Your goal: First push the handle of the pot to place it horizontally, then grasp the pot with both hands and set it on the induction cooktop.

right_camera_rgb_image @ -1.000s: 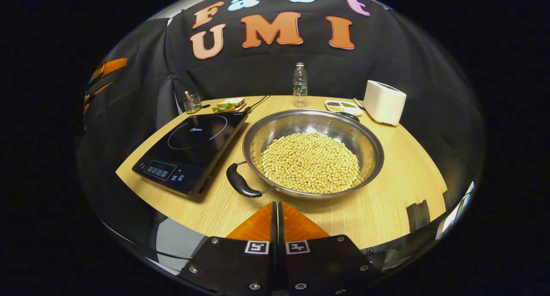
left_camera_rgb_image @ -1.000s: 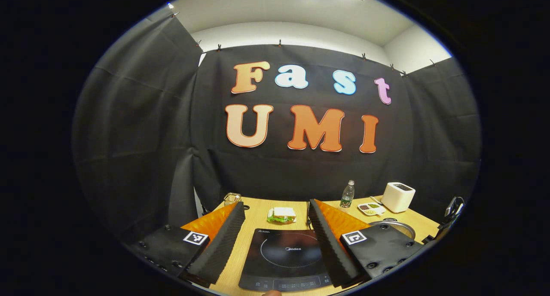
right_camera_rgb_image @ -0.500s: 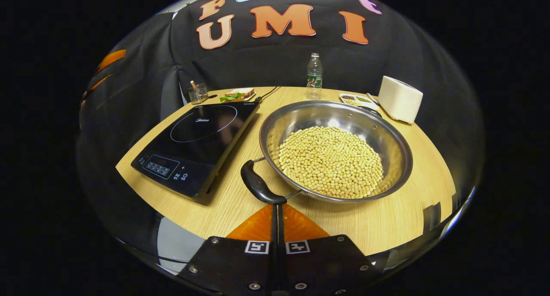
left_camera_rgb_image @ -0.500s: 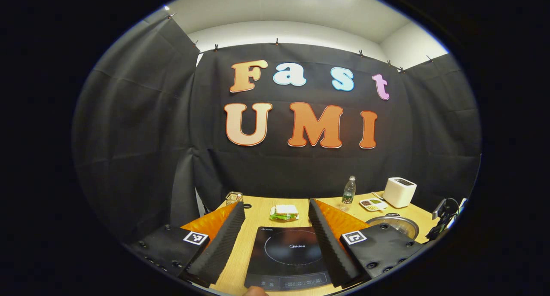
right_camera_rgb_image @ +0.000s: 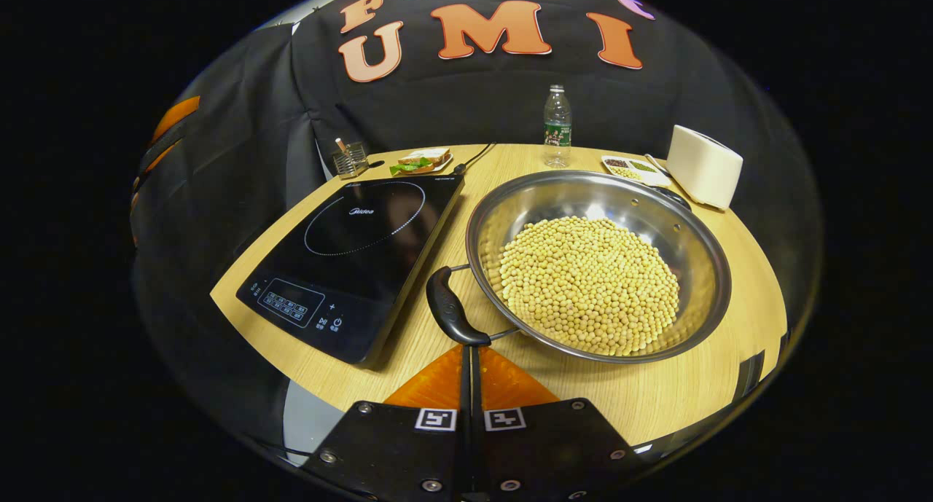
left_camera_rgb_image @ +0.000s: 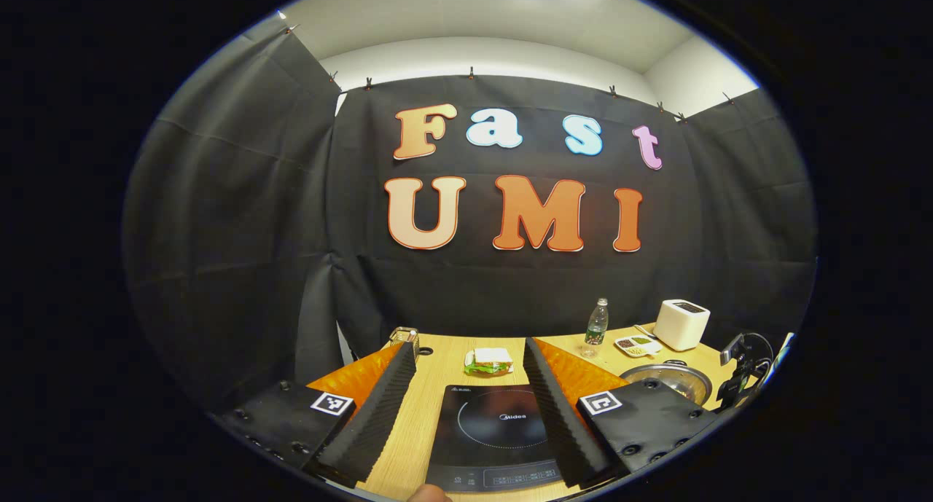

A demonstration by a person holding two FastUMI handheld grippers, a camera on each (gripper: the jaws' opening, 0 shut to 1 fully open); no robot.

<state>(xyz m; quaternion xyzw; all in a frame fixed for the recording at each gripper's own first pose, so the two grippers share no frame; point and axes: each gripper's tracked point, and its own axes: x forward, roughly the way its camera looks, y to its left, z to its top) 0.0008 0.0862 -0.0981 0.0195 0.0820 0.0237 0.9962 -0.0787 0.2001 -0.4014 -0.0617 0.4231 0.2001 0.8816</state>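
Note:
In the right gripper view a steel pot [right_camera_rgb_image: 700, 258] full of pale beans [right_camera_rgb_image: 590, 283] sits on the wooden table [right_camera_rgb_image: 670, 393], right of the black induction cooktop [right_camera_rgb_image: 357, 254]. Its near black handle [right_camera_rgb_image: 450, 317] points toward me, and my right gripper [right_camera_rgb_image: 466, 347] is shut with its tip touching that handle's near end. The far handle [right_camera_rgb_image: 670, 194] peeks over the back rim. In the left gripper view my left gripper [left_camera_rgb_image: 470, 385] is open, held high above the cooktop [left_camera_rgb_image: 496, 429], with the pot [left_camera_rgb_image: 667, 378] low at the right.
Along the table's back edge stand a water bottle [right_camera_rgb_image: 557, 127], a white toaster [right_camera_rgb_image: 703, 165], a small divided dish [right_camera_rgb_image: 630, 168], a sandwich on a plate [right_camera_rgb_image: 421, 161] and a glass holder [right_camera_rgb_image: 351, 159]. A cable [right_camera_rgb_image: 474, 156] runs from the cooktop's back corner.
My right gripper moved forward to the pot's near handle, and the handle has swung from pointing left-front toward facing me. The left gripper drifted slightly, staying open and high.

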